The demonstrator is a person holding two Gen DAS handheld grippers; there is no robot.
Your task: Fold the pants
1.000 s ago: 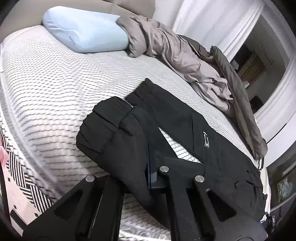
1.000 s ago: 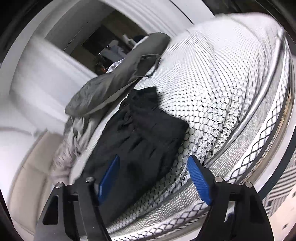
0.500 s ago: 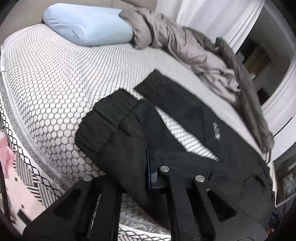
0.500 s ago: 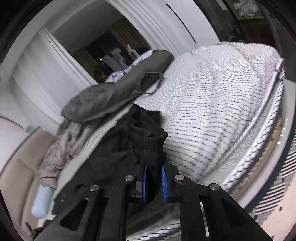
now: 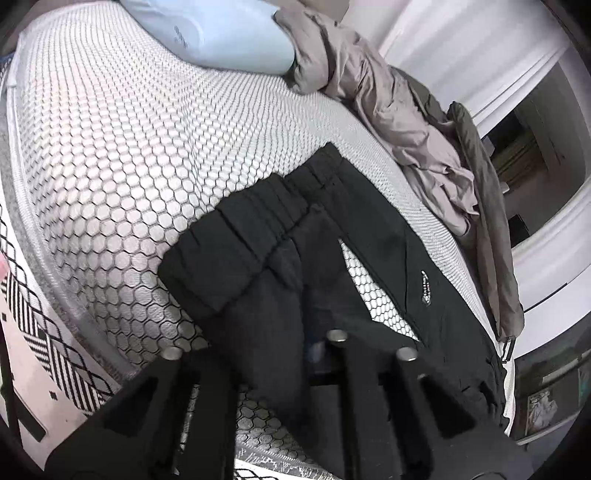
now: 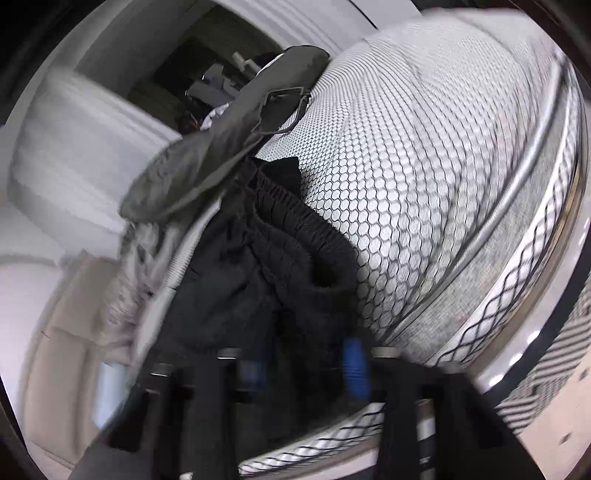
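Since a second ago the right gripper [image 6: 303, 363] has gone from standing wide open over the black pants [image 5: 325, 258] to pinching them: its jaws have just been closing, and the waistband end now sits bunched between the blue pads [image 6: 356, 365] (this view is blurred, so the exact contact is hard to read). In the left wrist view the pants have also shifted, the near leg's cuff now drawn up closer to the far leg's cuff, with less mattress showing between the two legs.

The left gripper [image 5: 314, 354] is clamped nearly shut on a fold of the near pant leg, which drapes over and around its fingers.

The pants lie on the white mattress [image 5: 122, 147] with its black honeycomb pattern, near the bed's edge, the legs running toward a pale blue pillow [image 5: 221, 33]. Beside the far leg lies a crumpled grey blanket [image 5: 399, 103], and a darker grey garment [image 5: 491, 240] stretches along the mattress's far side, just beside the pants. A small white label [image 5: 426, 288] shows on the far leg.
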